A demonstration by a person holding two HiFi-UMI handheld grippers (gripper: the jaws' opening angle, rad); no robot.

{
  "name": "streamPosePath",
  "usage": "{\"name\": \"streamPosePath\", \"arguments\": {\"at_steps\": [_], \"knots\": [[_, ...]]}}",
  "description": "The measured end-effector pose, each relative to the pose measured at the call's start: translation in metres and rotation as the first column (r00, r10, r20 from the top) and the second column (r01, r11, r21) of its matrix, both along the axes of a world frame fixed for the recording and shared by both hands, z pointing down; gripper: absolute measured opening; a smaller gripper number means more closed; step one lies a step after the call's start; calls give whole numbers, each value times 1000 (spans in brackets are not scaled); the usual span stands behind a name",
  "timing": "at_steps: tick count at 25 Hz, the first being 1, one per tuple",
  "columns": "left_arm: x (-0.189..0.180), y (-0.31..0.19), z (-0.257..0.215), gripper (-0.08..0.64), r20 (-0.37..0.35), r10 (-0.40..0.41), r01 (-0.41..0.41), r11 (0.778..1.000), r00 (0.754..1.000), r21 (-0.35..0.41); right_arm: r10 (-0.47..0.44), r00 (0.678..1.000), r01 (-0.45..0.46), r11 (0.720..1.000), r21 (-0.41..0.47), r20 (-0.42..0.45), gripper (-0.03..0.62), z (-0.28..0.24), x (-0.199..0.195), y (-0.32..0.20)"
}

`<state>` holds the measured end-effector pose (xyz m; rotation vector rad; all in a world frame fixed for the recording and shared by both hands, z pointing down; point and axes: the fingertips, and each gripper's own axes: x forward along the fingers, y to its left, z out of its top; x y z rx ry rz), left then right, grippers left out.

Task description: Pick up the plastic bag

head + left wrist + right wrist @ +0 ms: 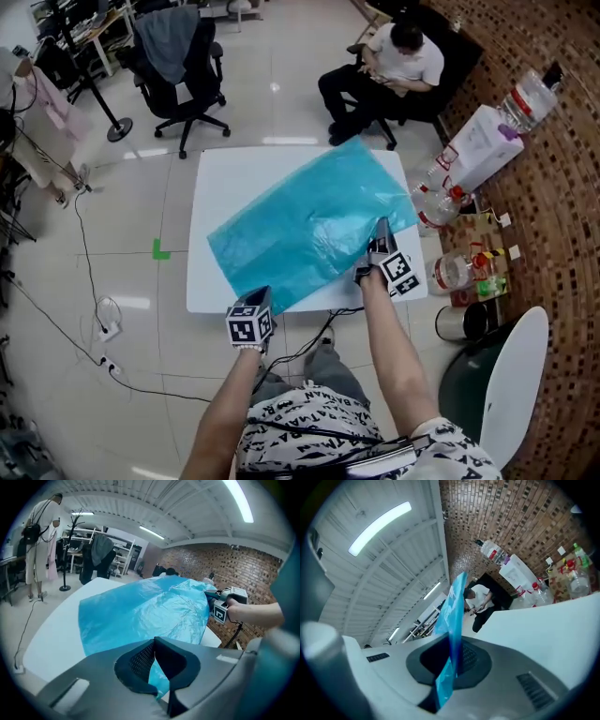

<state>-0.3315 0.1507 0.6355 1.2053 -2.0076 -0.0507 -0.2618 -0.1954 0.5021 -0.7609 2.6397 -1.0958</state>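
The blue plastic bag [309, 220] lies spread across the white table [220, 173]. The left gripper [154, 665] is clamped on its near corner, and the right gripper [451, 665] pinches the film at the bag's right edge (seen edge-on there). The grasp looks made. The next move is probably to lift both ends evenly, so the thin film neither slips nor tears.
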Motion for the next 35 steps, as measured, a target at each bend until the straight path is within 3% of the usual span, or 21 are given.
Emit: {"name": "streamPosePath", "arguments": {"at_steps": [5, 8, 15, 20, 23, 26, 28, 29, 31, 33, 35], "knots": [[29, -5, 40, 0, -60, 24, -28, 997, 998, -73, 66, 997, -68, 994, -80, -37, 11, 37, 13, -16], [35, -4, 62, 0, -83, 36, -48, 989, 996, -139, 58, 996, -65, 993, -96, -71, 11, 51, 18, -20], [-6, 1, 72, 0, -63, 37, -51, 971, 997, -234, -26, 964, -6, 993, -119, -265, 12, 106, 59, -17], [-36, 3, 71, 0, -37, 41, -50, 962, 998, -270, -138, 849, 60, 984, -167, -509, 26, 156, 93, 2], [-44, 3, 72, 0, 3, 76, -71, 947, 997, -314, -194, 731, 122, 980, -155, -654, 31, 173, 107, 14], [-49, 3, 72, 0, 37, 113, -92, 928, 993, -361, -227, 592, 165, 973, -160, -773, 187, 187, 120, 19], [-51, 1, 71, 0, 44, 120, -98, 933, 992, -347, -197, 504, 165, 978, -130, -841, 230, 189, 131, 13], [-52, 1, 71, 0, 44, 119, -97, 934, 992, -343, -163, 468, 158, 982, -100, -869, 293, 187, 137, 6], [-52, 2, 70, 0, 43, 112, -90, 933, 993, -347, -74, 442, 116, 993, -25, -894, 376, 175, 149, -11], [-52, 2, 70, 0, 40, 107, -86, 933, 993, -351, 33, 460, 49, 997, 62, -887, 400, 153, 164, -31], [-52, 1, 71, 0, 42, 109, -88, 932, 993, -351, 157, 460, 27, 981, 190, -874, 402, 119, 176, -45]]}}
